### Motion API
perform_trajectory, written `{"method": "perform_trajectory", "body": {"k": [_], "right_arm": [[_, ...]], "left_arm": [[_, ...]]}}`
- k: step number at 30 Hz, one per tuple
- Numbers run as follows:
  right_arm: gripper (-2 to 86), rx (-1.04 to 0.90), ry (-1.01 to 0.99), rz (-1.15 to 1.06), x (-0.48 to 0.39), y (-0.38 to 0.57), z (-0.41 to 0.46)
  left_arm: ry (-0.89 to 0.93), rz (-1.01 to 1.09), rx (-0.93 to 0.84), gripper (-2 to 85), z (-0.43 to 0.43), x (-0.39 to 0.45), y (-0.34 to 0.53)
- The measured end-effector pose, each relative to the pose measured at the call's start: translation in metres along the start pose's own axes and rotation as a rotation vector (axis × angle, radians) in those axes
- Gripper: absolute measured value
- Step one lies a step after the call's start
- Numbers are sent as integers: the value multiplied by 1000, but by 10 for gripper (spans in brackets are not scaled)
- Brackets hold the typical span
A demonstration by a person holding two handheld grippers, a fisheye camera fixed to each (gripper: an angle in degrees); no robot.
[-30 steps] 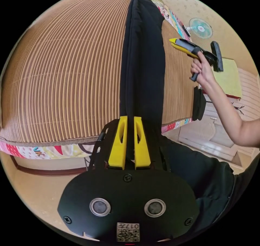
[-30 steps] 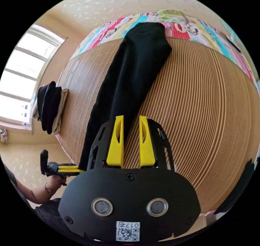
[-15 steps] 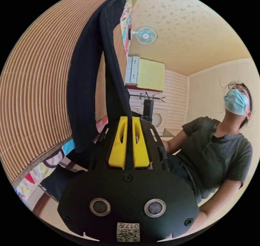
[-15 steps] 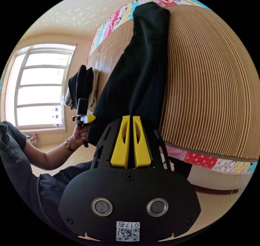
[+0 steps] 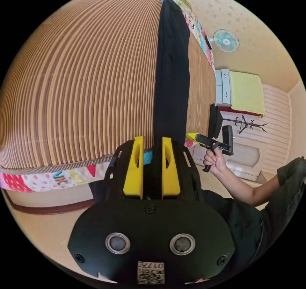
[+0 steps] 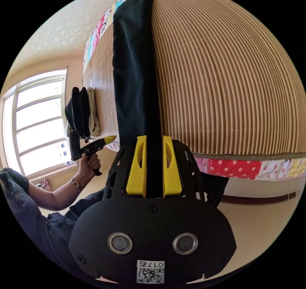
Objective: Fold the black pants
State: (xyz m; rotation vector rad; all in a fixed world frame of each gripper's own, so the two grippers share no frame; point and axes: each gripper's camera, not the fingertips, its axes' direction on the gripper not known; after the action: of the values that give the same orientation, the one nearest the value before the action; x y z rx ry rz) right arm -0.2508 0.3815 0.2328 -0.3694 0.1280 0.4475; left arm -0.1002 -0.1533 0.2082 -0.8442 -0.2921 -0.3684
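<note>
Pulled taut since a moment ago, the long black pants lie lengthwise-folded across the striped bamboo bed mat; both hand-held grippers, left hand-held gripper and right hand-held gripper, pinch the end at the bed's near edge; cross-folds remain.

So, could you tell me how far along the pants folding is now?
Done: the black pants lie on the striped mat as one long narrow strip, legs apparently stacked. In hand: their near end runs between the tongs of the left gripper and right gripper; whether either grips is unclear. Left: the crosswise folds into a compact bundle.
</note>
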Motion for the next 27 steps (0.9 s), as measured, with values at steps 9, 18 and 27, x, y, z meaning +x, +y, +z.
{"method": "perform_trajectory", "body": {"k": [9,18,27], "right_arm": [[152,-8,-317,-85,48,-157,-15],[56,-47,-467,-116,55,-207,21],[14,157,-738,-446,-23,-49,-92]], "left_arm": [[162,69,106,205,-3,14,-132],[144,138,-93,67,33,45,-181],[617,435,110,46,-92,137,-25]]}}
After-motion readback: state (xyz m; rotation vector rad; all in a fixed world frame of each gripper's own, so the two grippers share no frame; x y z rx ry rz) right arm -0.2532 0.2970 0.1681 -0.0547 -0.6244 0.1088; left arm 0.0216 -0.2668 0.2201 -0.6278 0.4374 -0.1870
